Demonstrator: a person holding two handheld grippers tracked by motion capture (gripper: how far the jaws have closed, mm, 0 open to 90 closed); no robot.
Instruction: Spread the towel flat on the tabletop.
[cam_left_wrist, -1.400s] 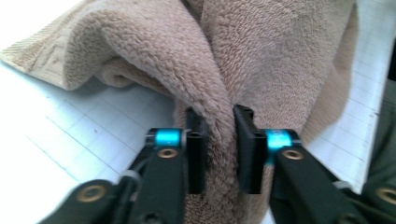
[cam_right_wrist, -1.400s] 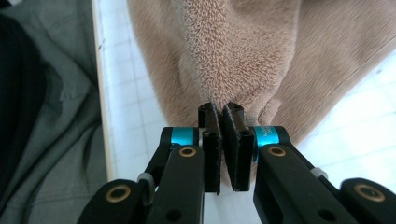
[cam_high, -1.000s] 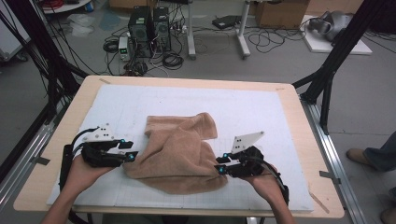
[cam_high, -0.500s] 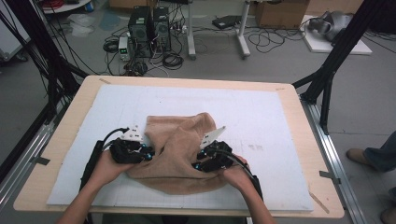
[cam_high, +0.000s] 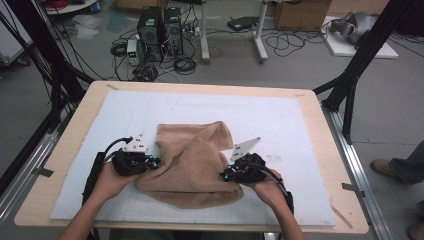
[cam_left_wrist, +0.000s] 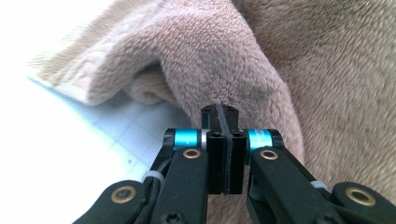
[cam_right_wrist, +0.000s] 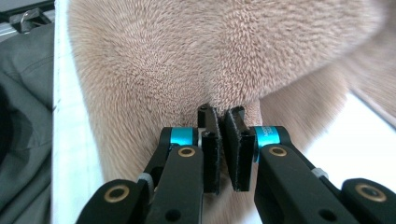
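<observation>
The left gripper has come in from the mat's left side to the towel's left edge, and its jaws have just been closing; they now meet pad to pad on a fold of pile. The towel lies rumpled mid-mat. The right gripper has likewise moved in and been closing, jaws narrow, nipping the right edge. Both grips look set for lifting or spreading.
</observation>
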